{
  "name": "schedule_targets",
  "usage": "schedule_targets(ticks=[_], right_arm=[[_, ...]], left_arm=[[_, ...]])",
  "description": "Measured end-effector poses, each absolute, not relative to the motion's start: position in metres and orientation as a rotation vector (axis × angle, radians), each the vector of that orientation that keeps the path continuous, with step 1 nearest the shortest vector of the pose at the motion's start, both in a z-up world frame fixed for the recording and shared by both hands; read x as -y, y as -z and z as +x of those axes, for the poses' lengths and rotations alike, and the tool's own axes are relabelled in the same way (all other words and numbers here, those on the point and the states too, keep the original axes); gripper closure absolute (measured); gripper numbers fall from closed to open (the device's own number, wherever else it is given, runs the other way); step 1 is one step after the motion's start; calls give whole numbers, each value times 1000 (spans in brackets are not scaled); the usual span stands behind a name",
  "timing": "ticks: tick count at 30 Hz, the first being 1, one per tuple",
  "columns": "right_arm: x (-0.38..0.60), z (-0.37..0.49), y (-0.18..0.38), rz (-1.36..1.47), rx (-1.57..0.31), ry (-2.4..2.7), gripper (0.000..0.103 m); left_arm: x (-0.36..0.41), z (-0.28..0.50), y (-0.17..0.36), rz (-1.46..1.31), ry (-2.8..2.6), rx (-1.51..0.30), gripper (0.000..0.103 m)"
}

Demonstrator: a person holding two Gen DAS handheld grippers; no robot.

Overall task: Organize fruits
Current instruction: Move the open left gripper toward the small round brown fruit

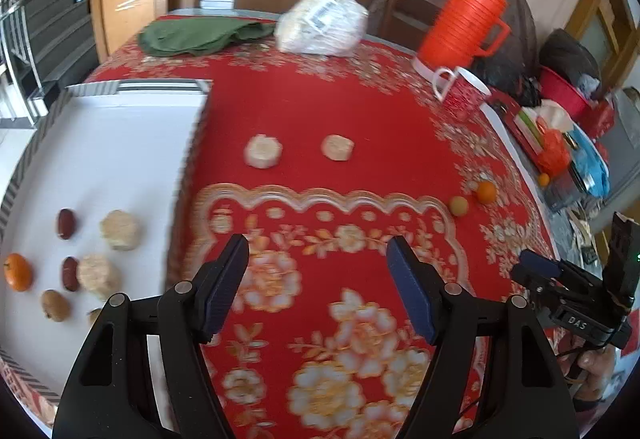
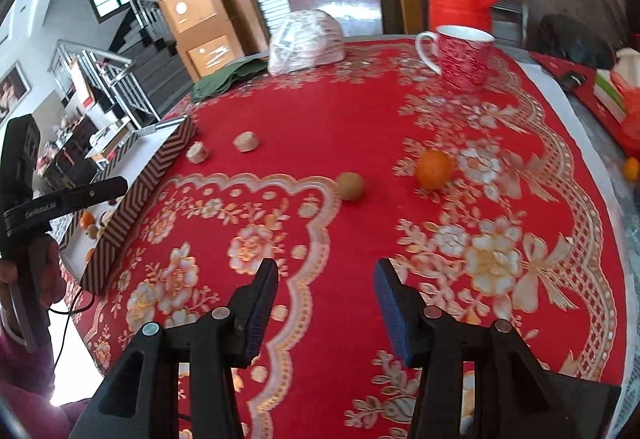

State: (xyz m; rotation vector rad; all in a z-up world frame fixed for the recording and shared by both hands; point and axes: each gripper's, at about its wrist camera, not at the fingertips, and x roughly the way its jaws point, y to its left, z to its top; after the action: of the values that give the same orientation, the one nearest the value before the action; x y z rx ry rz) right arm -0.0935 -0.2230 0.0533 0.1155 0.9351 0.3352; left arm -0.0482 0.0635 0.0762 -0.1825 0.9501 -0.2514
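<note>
My left gripper (image 1: 318, 279) hangs open over the red flowered tablecloth, with nothing between its fingers. To its left lies a white tray (image 1: 112, 143) with a zigzag rim. The tray holds an orange (image 1: 18, 271), two red dates (image 1: 66, 223), beige chunks (image 1: 120, 230) and a brown fruit (image 1: 55, 305). Two more beige chunks (image 1: 263, 151) sit on the cloth ahead. My right gripper (image 2: 326, 303) is also open and empty. Beyond it lie a yellowish round fruit (image 2: 351, 186) and an orange (image 2: 434, 169), both apart from the fingers.
An orange thermos (image 1: 466, 21) and a red mug (image 2: 464, 57) stand at the far right of the table. A white plastic bag (image 1: 322, 23) and a green cloth (image 1: 196, 35) lie at the back. Bags and clutter (image 1: 556, 143) crowd the right edge.
</note>
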Motion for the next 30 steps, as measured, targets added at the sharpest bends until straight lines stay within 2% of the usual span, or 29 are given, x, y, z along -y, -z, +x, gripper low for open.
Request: schedule_targets(ticks=[21, 30], right_arm=[[264, -100, -38, 151, -915, -331, 55], [269, -104, -34, 164, -912, -349, 55]], left_arm=[[75, -25, -63, -97, 381, -1044, 31], [116, 10, -45, -35, 324, -1045, 31]])
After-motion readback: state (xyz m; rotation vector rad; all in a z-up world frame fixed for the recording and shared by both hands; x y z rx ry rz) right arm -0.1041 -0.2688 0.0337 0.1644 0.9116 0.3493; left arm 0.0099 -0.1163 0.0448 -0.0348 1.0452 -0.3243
